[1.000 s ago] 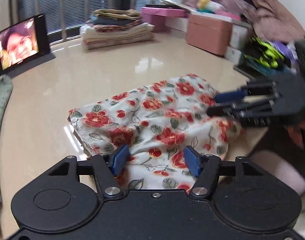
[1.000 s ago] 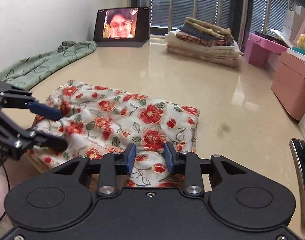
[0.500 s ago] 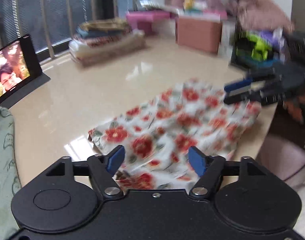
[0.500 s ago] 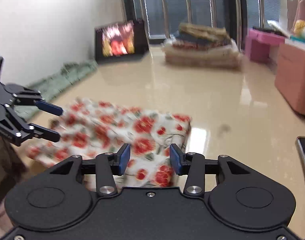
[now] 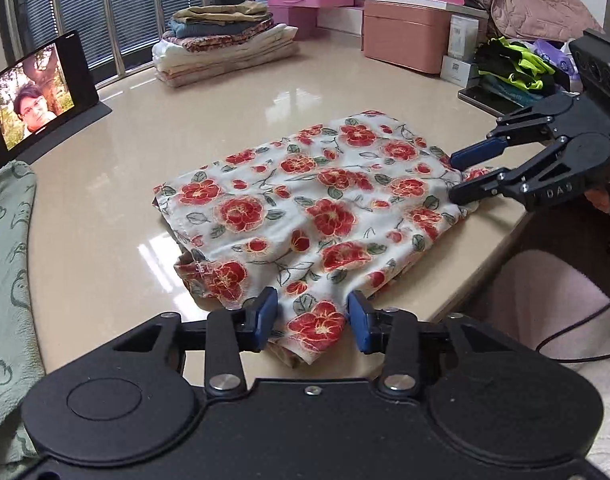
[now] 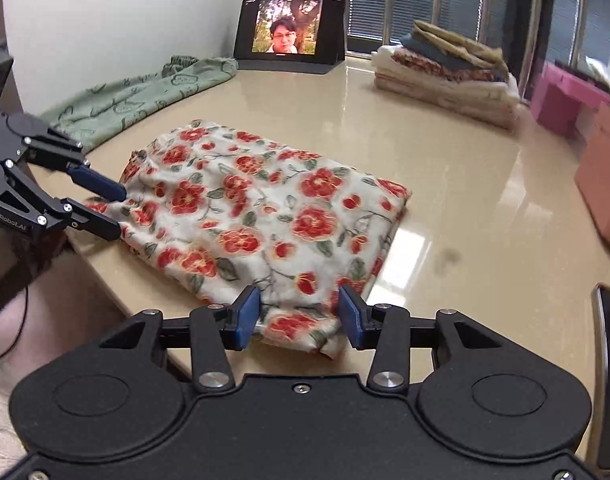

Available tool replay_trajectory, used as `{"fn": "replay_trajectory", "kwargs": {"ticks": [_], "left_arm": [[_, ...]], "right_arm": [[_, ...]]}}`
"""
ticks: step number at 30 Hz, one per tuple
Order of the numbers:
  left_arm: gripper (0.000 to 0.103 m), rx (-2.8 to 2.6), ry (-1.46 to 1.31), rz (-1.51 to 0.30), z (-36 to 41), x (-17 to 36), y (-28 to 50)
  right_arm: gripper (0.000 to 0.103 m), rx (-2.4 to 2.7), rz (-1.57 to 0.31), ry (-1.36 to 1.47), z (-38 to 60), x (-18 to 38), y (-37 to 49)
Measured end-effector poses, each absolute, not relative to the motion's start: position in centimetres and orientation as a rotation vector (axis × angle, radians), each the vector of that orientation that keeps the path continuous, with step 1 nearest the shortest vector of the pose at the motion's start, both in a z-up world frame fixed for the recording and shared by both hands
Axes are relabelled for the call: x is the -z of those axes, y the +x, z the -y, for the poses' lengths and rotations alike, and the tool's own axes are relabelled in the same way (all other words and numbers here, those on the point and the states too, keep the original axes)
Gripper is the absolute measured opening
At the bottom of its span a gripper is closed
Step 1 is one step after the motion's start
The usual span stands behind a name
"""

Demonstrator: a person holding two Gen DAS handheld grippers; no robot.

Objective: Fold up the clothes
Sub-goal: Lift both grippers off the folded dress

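**Both grippers wide at the near corners of the floral cloth**

The floral cloth (image 5: 305,216) lay folded in a rough rectangle on the beige tabletop (image 5: 105,208), its near edge at the tabletop's front edge. The left gripper (image 5: 312,322) stood wide open with one near corner of the cloth lying loose between its blue pads, neither pad pressing it. The right gripper (image 6: 299,316) was likewise spread wide around the other near corner, holding nothing. In the left wrist view the right gripper's fingers (image 5: 479,151) reached in from the side, one above and one at the cloth's edge.

Around the cloth, the tabletop carried a green garment (image 6: 137,100) along the left side by the wall, close to the cloth but apart from it. A tablet (image 6: 291,28) stood propped at the far edge, its screen lit. A stack of folded clothes (image 5: 225,46) sat by the window blinds, well apart from the cloth. Pink boxes (image 5: 405,38) and a heap of dark and neon-yellow clothing (image 5: 513,66) crowded the right side. A dark flat device (image 6: 609,360) lay near the right gripper. The stretch of tabletop beyond the cloth was glossy, with window glare.
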State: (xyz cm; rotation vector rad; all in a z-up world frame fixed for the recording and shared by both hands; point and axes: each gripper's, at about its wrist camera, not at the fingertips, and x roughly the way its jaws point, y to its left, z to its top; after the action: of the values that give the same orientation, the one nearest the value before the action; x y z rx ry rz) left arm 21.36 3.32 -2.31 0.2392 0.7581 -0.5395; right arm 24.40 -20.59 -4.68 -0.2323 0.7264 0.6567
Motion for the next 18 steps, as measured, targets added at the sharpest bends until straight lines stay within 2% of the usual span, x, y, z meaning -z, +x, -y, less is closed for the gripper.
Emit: {"fn": "replay_trajectory", "kwargs": {"ticks": [5,7,9,10,12,15,18], "left_arm": [[0.041,0.541,0.235,-0.781,-3.9,2.7,21.6],[0.058,0.537,0.202,-0.765,-4.3,2.3,21.4],[0.101,0.527,0.129,-0.718,-4.9,1.2,20.8],[0.103,0.517,0.094,-0.692,-5.2,0.6,20.4],[0.103,0.500,0.027,-0.656,-5.9,-0.6,19.8],[0.103,0.457,-0.074,-0.628,-6.8,-1.4,18.7],[0.103,0.446,-0.123,-0.628,-7.0,-1.3,17.9]], "right_arm": [[0.047,-0.667,-0.731,-0.225,20.9,4.7,24.7],[0.051,-0.640,-0.757,-0.211,20.6,4.3,24.7],[0.060,-0.632,-0.754,-0.136,20.8,3.4,24.3],[0.064,-0.641,-0.737,-0.079,21.1,2.8,24.0],[0.083,-0.625,-0.709,0.035,22.0,1.7,23.4],[0.084,-0.543,-0.694,0.170,23.5,1.3,22.7],[0.084,-0.444,-0.758,0.307,25.1,2.5,22.4]]}}
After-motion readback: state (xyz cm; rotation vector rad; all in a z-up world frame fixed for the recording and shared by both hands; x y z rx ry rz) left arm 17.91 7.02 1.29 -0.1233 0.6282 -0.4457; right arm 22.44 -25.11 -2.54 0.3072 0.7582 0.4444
